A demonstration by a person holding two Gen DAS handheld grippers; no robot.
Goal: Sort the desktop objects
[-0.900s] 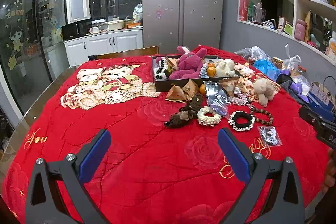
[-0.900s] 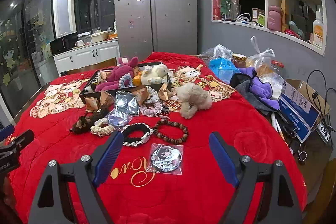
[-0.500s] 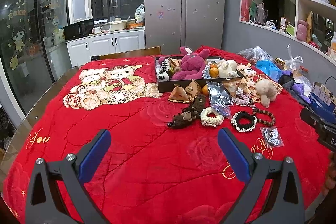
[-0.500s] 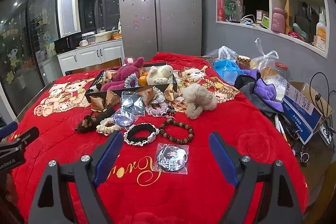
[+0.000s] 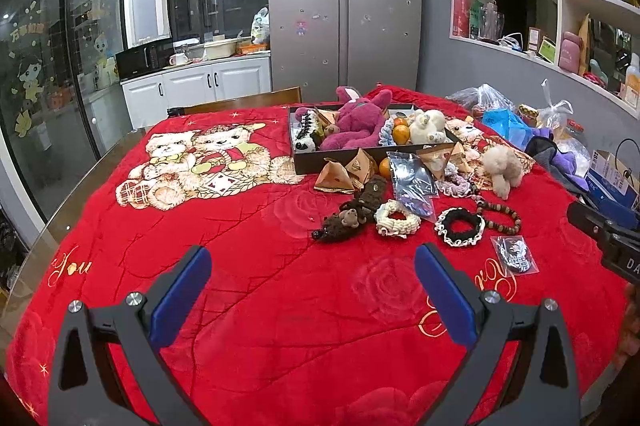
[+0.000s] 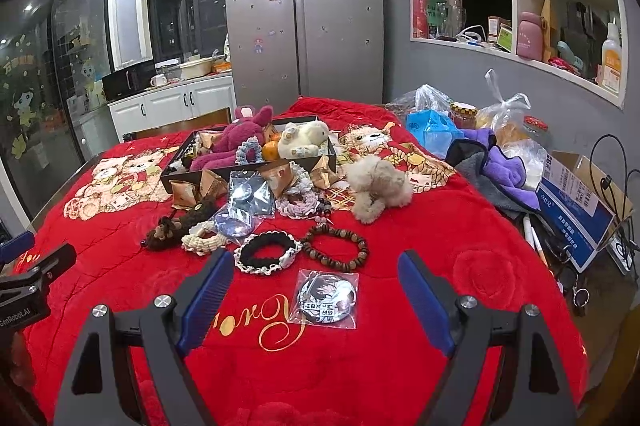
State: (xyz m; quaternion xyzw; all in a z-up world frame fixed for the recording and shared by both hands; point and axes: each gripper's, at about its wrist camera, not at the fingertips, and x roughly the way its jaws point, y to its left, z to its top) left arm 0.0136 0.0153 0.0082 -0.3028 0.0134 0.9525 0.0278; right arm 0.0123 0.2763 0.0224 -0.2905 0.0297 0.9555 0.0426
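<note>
Both wrist views have drifted slightly toward the pile since the earlier frames; no object has shifted on the cloth.

Red blanket (image 5: 240, 226) covers the table, teddy-bear print at 10 o'clock in the left view. Dark tray (image 5: 298, 162) sits at 12 o'clock beyond the loose pile; it holds a magenta plush (image 5: 356, 128), a cream plush (image 5: 428, 124), an orange (image 5: 401, 135) and other small pieces.

Loose items lie in front of the tray, near side. Fluffy beige plush (image 6: 378, 186) at 1 o'clock in the right view. Brown plush monkey (image 5: 352, 216) lies at the pile's left edge, touching the cream scrunchie (image 5: 397, 218). Black scrunchie (image 6: 267, 252) with white trim lies just beside the wooden bead bracelet (image 6: 336, 246). Bagged badge (image 6: 327, 298) is the nearest item, between the right gripper's fingers in the right view, not touched.

Left gripper (image 5: 312, 300): jaws spread wide, holding nothing, over bare blanket at 6 o'clock of the pile. Right gripper (image 6: 316, 300): jaws spread wide, holding nothing, above the badge.
</note>
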